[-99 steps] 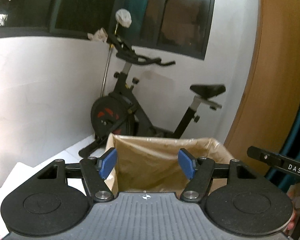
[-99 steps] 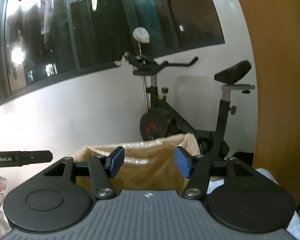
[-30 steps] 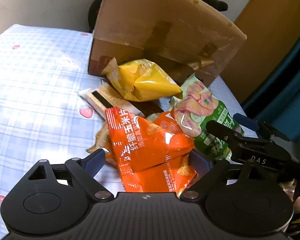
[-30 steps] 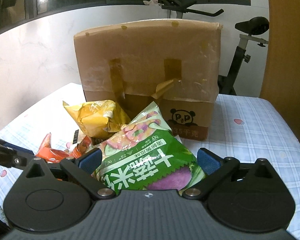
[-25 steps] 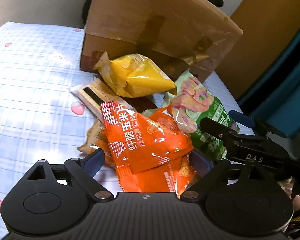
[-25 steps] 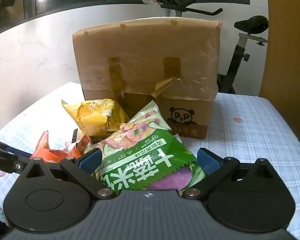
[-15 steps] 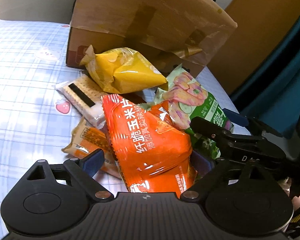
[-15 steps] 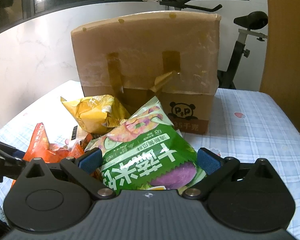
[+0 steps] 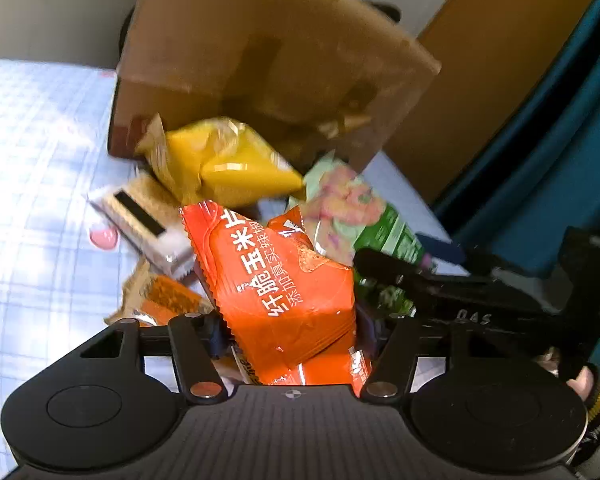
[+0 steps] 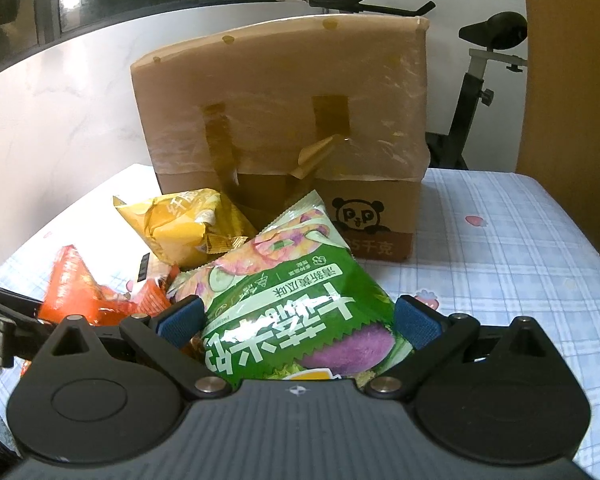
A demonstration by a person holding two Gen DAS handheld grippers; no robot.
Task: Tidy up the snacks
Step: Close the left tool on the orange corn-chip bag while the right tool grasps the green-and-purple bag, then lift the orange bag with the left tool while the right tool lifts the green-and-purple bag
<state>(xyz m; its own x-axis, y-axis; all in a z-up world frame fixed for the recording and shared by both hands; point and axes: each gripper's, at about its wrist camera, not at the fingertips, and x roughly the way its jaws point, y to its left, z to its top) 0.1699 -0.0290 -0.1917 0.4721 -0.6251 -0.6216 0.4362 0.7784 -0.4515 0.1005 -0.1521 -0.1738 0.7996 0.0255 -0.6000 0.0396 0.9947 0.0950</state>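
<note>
A pile of snack packets lies in front of a brown cardboard box, which also shows in the right wrist view. My left gripper has closed in on an orange snack bag and pinches it between its jaws. My right gripper stands wide around a green snack bag; its blue pads are beside the bag's edges, and contact is unclear. A yellow bag leans against the box, also seen in the right wrist view. The orange bag shows at the left of the right wrist view.
A cracker pack and a small brown-orange packet lie left of the pile on the blue checked tablecloth. An exercise bike stands behind the table. A wooden panel and a teal curtain are at the right.
Both grippers came down from above the box to the snack pile. In the last second the left jaws narrowed onto the orange bag and the right jaws narrowed a little around the green bag.
</note>
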